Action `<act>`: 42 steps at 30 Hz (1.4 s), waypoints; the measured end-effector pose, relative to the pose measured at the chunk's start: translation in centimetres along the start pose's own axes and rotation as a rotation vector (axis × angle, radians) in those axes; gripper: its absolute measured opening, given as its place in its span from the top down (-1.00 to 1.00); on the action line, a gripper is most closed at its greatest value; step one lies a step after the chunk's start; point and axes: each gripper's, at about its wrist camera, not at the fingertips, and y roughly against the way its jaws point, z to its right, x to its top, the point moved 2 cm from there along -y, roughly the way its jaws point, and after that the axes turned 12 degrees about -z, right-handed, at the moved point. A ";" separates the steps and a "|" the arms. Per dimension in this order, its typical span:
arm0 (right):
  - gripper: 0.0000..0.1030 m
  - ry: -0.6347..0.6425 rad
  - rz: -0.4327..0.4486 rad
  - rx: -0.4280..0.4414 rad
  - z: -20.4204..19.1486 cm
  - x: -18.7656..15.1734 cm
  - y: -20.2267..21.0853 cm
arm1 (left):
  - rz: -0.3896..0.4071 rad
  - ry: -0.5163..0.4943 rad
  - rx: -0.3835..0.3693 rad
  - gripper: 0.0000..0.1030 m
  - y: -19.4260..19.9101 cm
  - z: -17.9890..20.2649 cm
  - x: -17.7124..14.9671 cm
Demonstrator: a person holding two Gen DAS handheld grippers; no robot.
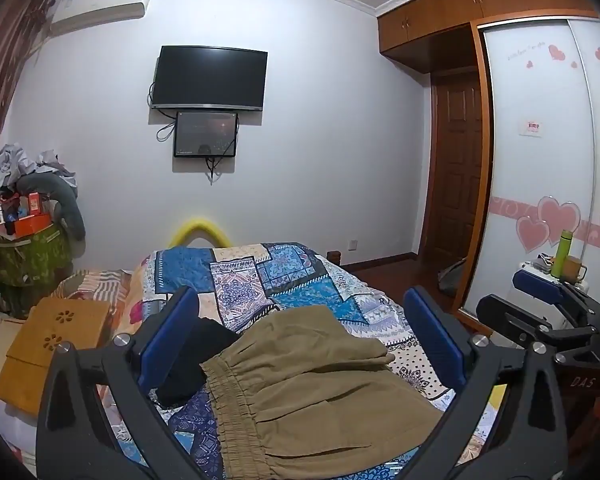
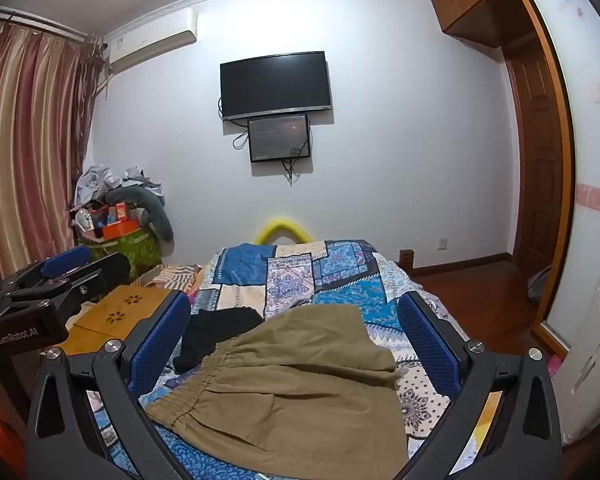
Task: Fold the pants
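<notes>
Bed (image 1: 300, 276) with a blue patchwork quilt (image 2: 340, 280)

Khaki pants (image 1: 312, 392) lie spread on the quilt, a black garment (image 1: 196, 360) touching their elastic waistband; a wooden lap tray (image 2: 116, 316) rests at the bed's left side.

Counts as I recorded them. I held two grippers: my left gripper (image 1: 296, 336) and my right gripper (image 2: 296, 340), each with two blue-padded fingers (image 1: 170, 332). On the patchwork quilt (image 1: 300, 276), lower centre of the frame, lay two garments: one pair of khaki pants (image 1: 312, 392) and one black garment (image 1: 192, 360). On the wall, upper centre, hung two screens: one large television (image 1: 210, 78) and one smaller monitor (image 1: 206, 134). Upper left showed one air conditioner (image 1: 100, 8). At left sat one wooden lap table (image 1: 56, 340).
</notes>
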 end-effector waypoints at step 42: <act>-1.00 -0.015 0.004 0.006 0.8 0.1 0.1 | -0.004 -0.007 -0.003 -1.00 -0.5 0.2 -0.4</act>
